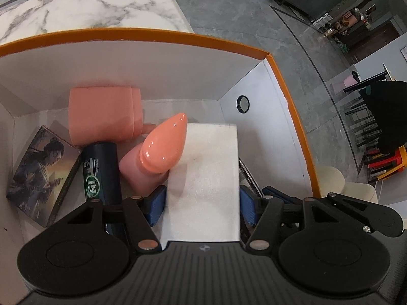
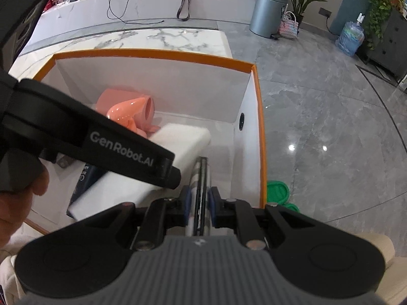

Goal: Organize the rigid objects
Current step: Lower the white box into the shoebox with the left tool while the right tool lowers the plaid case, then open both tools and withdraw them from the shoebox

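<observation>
An orange-rimmed white box (image 1: 152, 34) holds a pink cup (image 1: 101, 114) on its side, a glossy orange cone-shaped piece (image 1: 162, 147), a dark green can (image 1: 101, 172) and a picture card box (image 1: 40, 170). My left gripper (image 1: 202, 203) is shut on a white foam block (image 1: 208, 172), with a blue pad against each of its sides, low inside the box. My right gripper (image 2: 199, 200) is shut on a thin flat dark item (image 2: 202, 178) with silvery edges. The item stands on edge between the block (image 2: 178, 139) and the box's right wall (image 2: 250, 127).
The box sits on a white marble tabletop (image 2: 165, 38) near its right edge. Grey tiled floor (image 2: 330, 127) lies to the right, with green slippers (image 2: 278, 193) by the box. A metal bin (image 2: 269, 12) and a water bottle (image 2: 349, 38) stand farther off. A hand (image 2: 15, 203) shows at the left.
</observation>
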A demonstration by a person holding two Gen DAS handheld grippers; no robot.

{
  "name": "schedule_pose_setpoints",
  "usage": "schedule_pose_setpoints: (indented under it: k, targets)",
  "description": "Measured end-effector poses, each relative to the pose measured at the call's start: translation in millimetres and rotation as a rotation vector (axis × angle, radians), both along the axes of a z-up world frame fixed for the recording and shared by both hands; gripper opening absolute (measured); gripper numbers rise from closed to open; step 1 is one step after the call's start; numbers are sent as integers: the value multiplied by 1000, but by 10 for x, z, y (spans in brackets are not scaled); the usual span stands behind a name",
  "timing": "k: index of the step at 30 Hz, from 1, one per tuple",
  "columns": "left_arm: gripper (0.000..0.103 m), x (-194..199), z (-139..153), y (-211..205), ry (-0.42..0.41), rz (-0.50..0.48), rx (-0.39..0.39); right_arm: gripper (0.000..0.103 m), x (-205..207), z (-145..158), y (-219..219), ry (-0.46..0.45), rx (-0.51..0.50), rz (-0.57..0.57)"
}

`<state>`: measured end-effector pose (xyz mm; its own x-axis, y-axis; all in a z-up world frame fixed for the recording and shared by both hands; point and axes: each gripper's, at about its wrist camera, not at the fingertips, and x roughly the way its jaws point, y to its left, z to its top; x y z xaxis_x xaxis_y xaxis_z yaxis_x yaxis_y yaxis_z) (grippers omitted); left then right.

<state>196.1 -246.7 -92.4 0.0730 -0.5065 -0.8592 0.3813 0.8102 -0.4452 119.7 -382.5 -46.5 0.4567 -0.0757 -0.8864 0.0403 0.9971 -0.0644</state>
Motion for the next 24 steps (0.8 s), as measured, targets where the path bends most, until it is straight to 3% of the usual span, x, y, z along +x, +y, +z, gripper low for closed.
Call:
schedule_pose_setpoints:
  k: [4,8,13,19,24]
  targets:
    - [71,5,21,55,4,-4,-9,20,-19,28,11,-1,-19,-7]
    - [72,-50,121,127,-6,-19,-35,34,-50,101,15,-12,-39,-22]
    - [72,-129,397,288,-75,-49,-84,36,-94,293,74,-69,-50,-36]
    - [71,-168,777,679,-149,-15,-140,40,-122,608,319,-176,26,-6]
    - [69,-183,1024,1114,-226,38,-130,40,-126,841,692,-249,130,67]
